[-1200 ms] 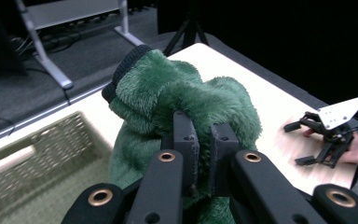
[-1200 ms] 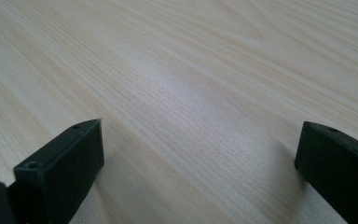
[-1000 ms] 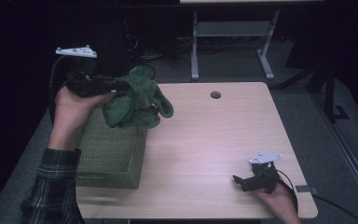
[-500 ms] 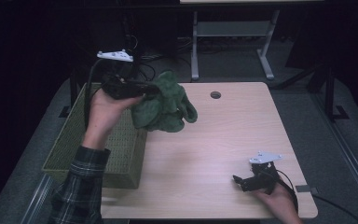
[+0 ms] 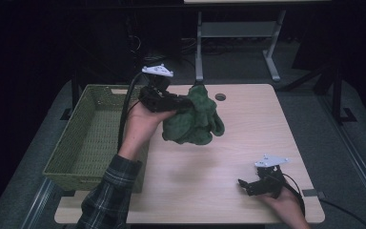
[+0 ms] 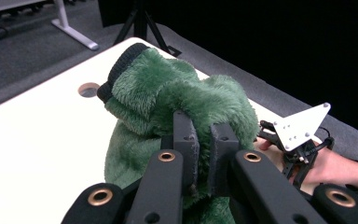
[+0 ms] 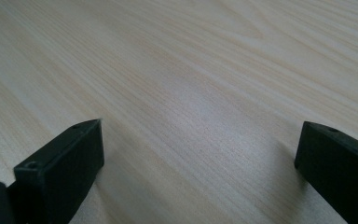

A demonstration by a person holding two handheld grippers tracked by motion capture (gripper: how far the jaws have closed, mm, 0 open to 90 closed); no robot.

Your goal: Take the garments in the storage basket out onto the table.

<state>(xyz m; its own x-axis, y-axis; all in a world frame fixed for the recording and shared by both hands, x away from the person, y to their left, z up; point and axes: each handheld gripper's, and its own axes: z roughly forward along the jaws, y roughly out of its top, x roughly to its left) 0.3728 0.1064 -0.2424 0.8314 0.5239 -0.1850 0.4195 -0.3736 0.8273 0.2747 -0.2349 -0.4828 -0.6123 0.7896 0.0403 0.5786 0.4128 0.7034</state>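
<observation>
Item 1, left gripper: I hold it raised over the table's left half, just right of the basket. In the left gripper view its jaws stand nearly together, pinched on a fold of the cloth.

Item 2, cloth: green, fleecy, with a dark ribbed edge at the top. It hangs bunched from my left gripper, above the tabletop and beside the basket's right wall. I cannot tell whether its lowest fold touches the wood.

Item 3, basket: olive, woven, rectangular, on the table's left edge. None of the cloth lies in it.

Item 4, right gripper: low at the near right corner of the table, well apart from the cloth. In its own view the jaws stand wide apart with bare wood between them and grip nothing.

Item 5, hole: a small round opening in the tabletop near the far edge, just right of the cloth.
</observation>
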